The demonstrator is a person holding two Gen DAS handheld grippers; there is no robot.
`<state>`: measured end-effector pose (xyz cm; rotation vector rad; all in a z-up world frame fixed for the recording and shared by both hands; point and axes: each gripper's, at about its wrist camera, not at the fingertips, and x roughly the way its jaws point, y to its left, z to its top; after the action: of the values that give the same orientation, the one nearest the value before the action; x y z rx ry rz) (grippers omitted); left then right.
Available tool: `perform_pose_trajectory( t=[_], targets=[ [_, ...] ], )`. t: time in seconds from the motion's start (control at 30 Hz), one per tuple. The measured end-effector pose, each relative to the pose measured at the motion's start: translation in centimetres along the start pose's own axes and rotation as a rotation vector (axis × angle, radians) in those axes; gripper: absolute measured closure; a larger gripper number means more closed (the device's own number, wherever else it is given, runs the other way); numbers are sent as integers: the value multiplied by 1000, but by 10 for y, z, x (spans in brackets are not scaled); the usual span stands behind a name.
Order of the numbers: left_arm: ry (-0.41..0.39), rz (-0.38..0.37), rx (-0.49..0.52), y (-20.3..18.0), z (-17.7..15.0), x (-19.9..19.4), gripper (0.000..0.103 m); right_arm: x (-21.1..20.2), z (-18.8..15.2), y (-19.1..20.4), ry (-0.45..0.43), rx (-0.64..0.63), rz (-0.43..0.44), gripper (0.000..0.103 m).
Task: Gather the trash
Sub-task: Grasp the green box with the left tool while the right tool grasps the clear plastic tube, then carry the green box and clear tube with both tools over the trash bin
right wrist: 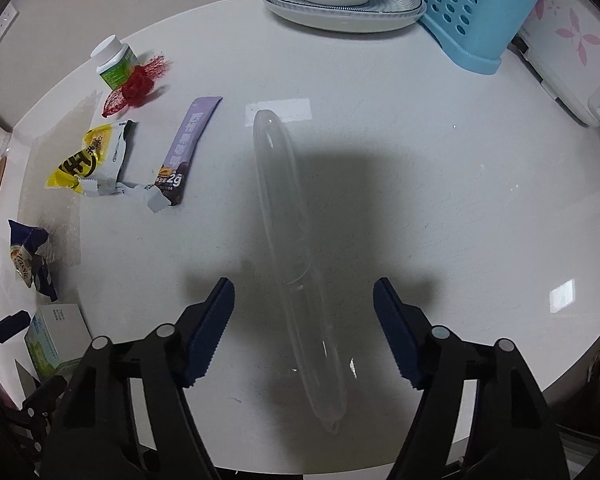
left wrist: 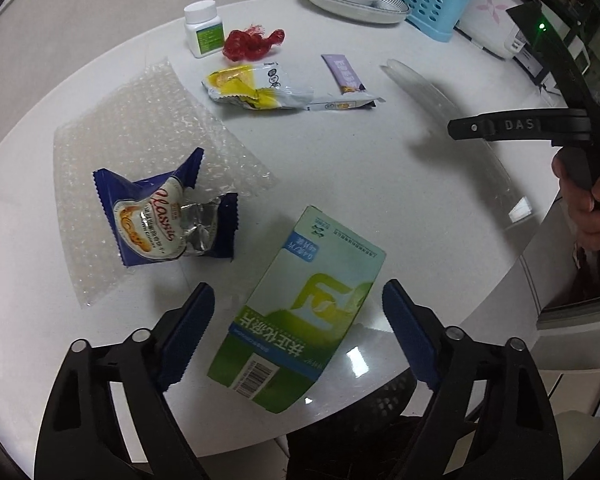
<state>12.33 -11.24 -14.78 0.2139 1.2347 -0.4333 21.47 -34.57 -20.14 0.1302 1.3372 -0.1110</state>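
Observation:
My left gripper point(left wrist: 298, 289) points down at the round white table point(left wrist: 380, 200), open, with a green and white carton point(left wrist: 300, 308) lying between its blue pads, gaps on both sides. A blue snack wrapper point(left wrist: 160, 216) rests on bubble wrap point(left wrist: 140, 128) to its left. Farther back lie a yellow wrapper point(left wrist: 252, 84), a purple wrapper point(left wrist: 346, 76), a red net point(left wrist: 252, 42) and a white bottle point(left wrist: 204, 30). My right gripper point(right wrist: 303, 284) stands open astride a long clear plastic air tube point(right wrist: 296, 256), not touching it.
Stacked bowls on a plate point(right wrist: 340, 12), a blue perforated basket point(right wrist: 472, 20) and a white flowered appliance point(right wrist: 568, 48) line the table's far side. A dark mesh bin point(left wrist: 380, 408) shows below the near edge. A hand point(left wrist: 588, 200) holds the other gripper at right.

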Motion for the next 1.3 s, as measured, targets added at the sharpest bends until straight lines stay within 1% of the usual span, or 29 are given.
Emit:
perform_pose_trajectory(
  t=[0.03,0.07,0.1,0.13,0.17,0.2,0.23,0.47,0.63,0.97,1.17,1.3],
  targets=[
    [1,-2,-2,-1,1,1,30,2,1,0,9,7,5,44],
    [2,2,-5,-1,1,2,34,3,1,0,16,15,10,49],
    [2,0,-8,-2,1,2,37,5,2,-1,26,23,14,57],
    [1,-5,-11,-3,1,2,38,7,2,-1,38,31,16,62],
    [-1,-4,-15,-3,1,1,43,9,1,0,48,35,15,73],
    [-3,-3,-19,-3,1,1,46,10,1,0,56,40,12,76],
    [-5,-7,-26,-3,1,0,47,10,0,0,53,45,13,77],
    [-21,7,-64,-1,-1,-10,48,0,-5,1,19,76,14,79],
    [-55,29,-106,0,-5,-27,48,-20,-11,6,-22,73,20,79],
    [-125,65,-200,6,-14,-61,48,-59,-24,20,-120,35,44,79],
    [-153,80,-247,7,-24,-74,48,-81,-36,31,-170,4,64,79],
    [-154,105,-272,4,-33,-80,48,-99,-50,37,-208,-21,82,79]
  ],
)
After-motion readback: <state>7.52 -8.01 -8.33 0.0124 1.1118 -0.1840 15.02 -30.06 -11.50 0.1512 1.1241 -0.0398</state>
